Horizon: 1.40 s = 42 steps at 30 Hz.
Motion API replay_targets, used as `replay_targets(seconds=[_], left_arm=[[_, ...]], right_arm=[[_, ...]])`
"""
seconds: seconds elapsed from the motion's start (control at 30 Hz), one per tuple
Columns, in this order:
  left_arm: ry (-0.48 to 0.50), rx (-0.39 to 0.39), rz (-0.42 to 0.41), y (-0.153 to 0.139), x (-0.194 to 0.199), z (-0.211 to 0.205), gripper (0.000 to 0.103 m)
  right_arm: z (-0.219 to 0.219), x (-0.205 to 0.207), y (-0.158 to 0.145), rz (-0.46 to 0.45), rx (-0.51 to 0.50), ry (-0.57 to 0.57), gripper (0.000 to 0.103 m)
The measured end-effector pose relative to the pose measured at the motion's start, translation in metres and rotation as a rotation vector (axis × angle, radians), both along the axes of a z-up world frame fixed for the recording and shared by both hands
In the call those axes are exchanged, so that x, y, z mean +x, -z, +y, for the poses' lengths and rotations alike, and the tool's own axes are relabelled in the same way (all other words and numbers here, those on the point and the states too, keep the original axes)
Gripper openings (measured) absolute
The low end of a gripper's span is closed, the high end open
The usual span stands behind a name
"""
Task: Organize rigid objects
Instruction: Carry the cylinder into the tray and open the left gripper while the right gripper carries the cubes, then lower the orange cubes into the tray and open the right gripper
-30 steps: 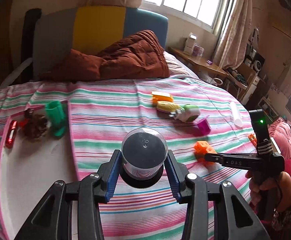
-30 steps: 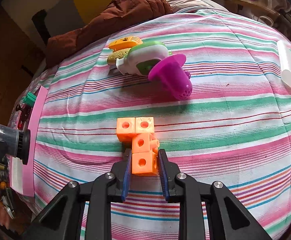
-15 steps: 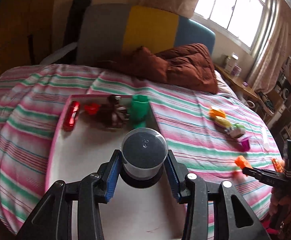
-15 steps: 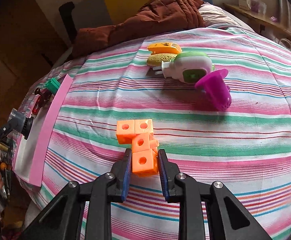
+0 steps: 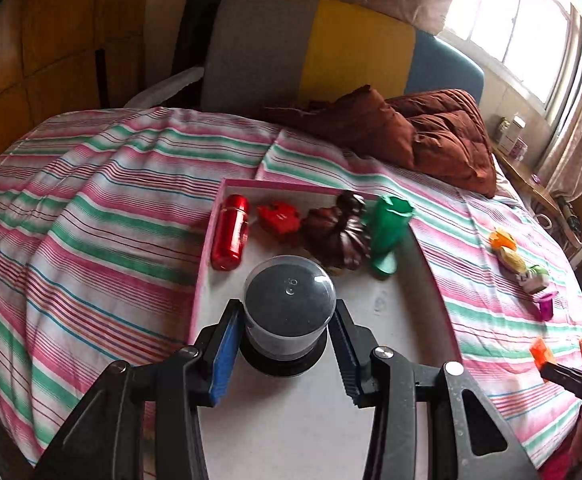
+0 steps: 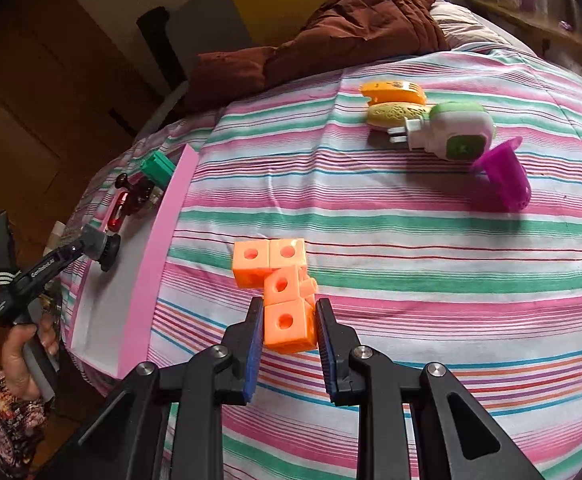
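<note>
Little can be read. In the right wrist view, white lettering runs along the black arm of the left tool (image 6: 85,246), beginning "Gen" with the rest too blurred to make out. A small white mark sits lower on its handle, unreadable. A tiny moulded mark on the clear canister (image 5: 289,308) cannot be made out.

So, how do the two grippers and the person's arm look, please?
Both grippers, left and right, have black angular frames with silver screws and ribbed blue finger pads. The left gripper's handle carries white lettering and stripes. The left hand shows a dark floral sleeve.
</note>
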<state>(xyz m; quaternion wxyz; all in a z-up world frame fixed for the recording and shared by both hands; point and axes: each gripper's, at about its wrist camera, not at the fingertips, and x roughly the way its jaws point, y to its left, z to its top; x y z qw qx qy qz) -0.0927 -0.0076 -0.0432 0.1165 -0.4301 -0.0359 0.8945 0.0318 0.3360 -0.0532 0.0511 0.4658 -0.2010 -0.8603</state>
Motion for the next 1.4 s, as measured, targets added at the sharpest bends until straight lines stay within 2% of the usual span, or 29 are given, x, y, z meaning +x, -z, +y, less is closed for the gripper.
replay_targets(seconds=[0.3,0.47,0.7,0.87,1.23,1.4], left_arm=[[-0.027,-0.027,0.003,0.006,-0.017,-0.014,0.044],[-0.029,-0.013,0.023,0.0,-0.011,-0.019,0.046],[-0.053,0.114,0.041,-0.008,0.02,-0.036,0.046],[-0.071,0.197,0.01,-0.001,0.04,-0.042,0.046],[-0.045,0.173,0.003,0.0,0.057,-0.032,0.046],[-0.048,0.16,0.008,-0.002,0.059,-0.034,0.046]], right_arm=[[-0.055,-0.01,-0.025,0.06,0.007,-0.082,0.025],[-0.084,-0.017,-0.028,0.071,-0.003,-0.123,0.025],[-0.122,-0.028,-0.024,0.052,-0.009,-0.192,0.025],[-0.147,-0.042,-0.026,0.047,0.006,-0.239,0.025],[-0.199,-0.075,-0.017,0.013,0.077,-0.302,0.025],[-0.212,-0.1,-0.005,-0.019,0.102,-0.272,0.025]])
